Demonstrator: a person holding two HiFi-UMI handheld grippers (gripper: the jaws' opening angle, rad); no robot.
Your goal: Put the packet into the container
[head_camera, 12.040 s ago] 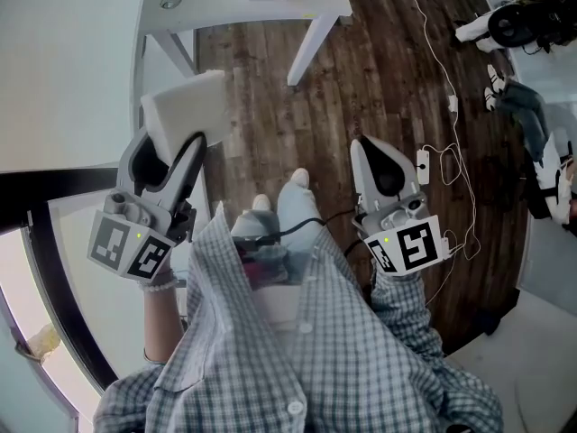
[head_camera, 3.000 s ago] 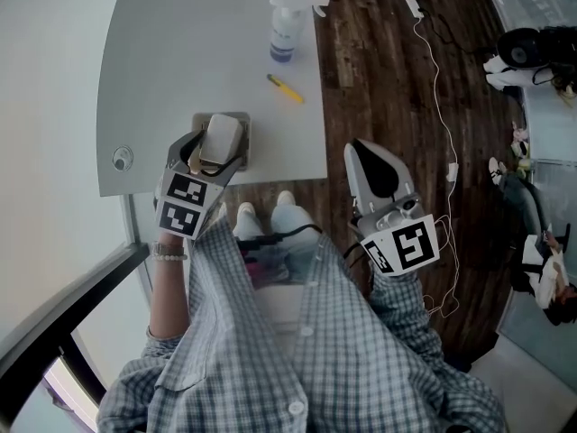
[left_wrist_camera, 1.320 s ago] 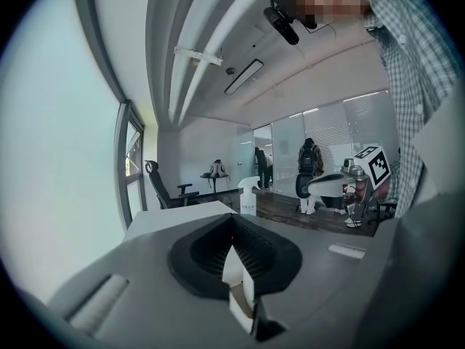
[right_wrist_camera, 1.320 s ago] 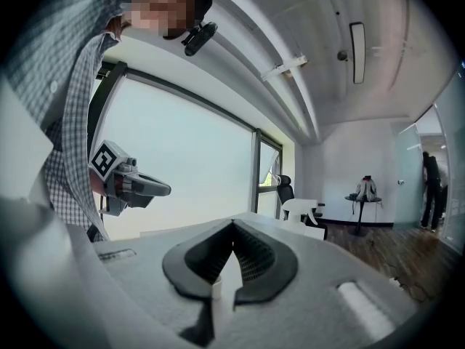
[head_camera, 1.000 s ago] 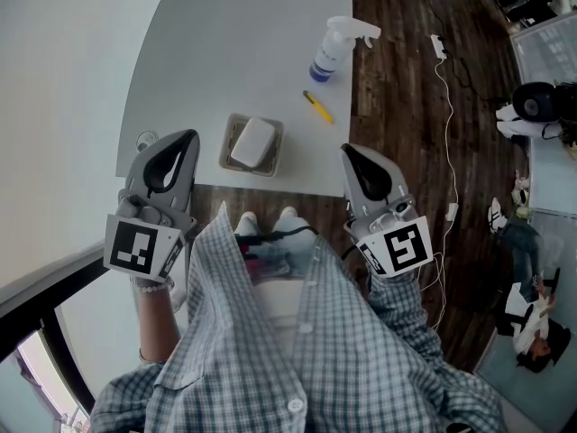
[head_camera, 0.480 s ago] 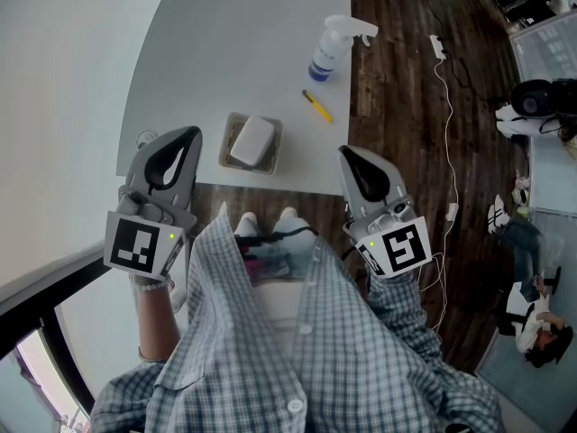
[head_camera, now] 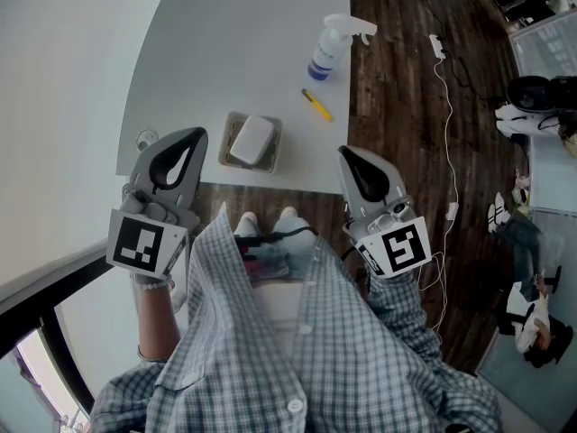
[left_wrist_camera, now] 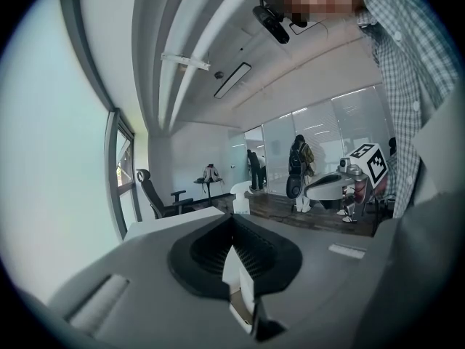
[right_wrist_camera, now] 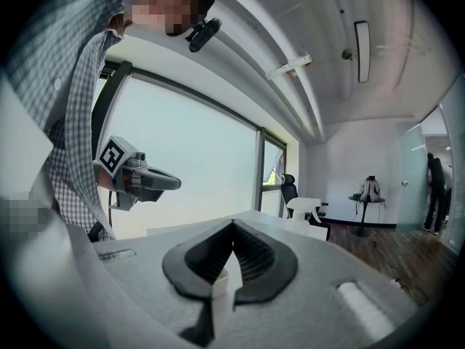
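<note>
In the head view a white packet (head_camera: 253, 139) lies inside the shallow grey container (head_camera: 233, 159) near the white table's front edge. My left gripper (head_camera: 200, 133) is left of the container and apart from it, level with the table edge. It is shut with nothing between its jaws (left_wrist_camera: 232, 217). My right gripper (head_camera: 343, 152) hangs right of the container, off the table corner. Its jaws meet at the tips (right_wrist_camera: 232, 222) and hold nothing. Each gripper view shows the other gripper: the right one (left_wrist_camera: 356, 177) and the left one (right_wrist_camera: 138, 177).
A spray bottle (head_camera: 333, 45) stands farther back on the table (head_camera: 225, 52), with a small yellow item (head_camera: 315, 105) lying between it and the container. Dark wood floor with a white cable (head_camera: 448, 88) runs along the right. My checked shirt fills the bottom of the head view.
Earlier the left gripper carried the packet, then held it over the container. It has since let go and drawn back left. Over the last second almost nothing moved.
</note>
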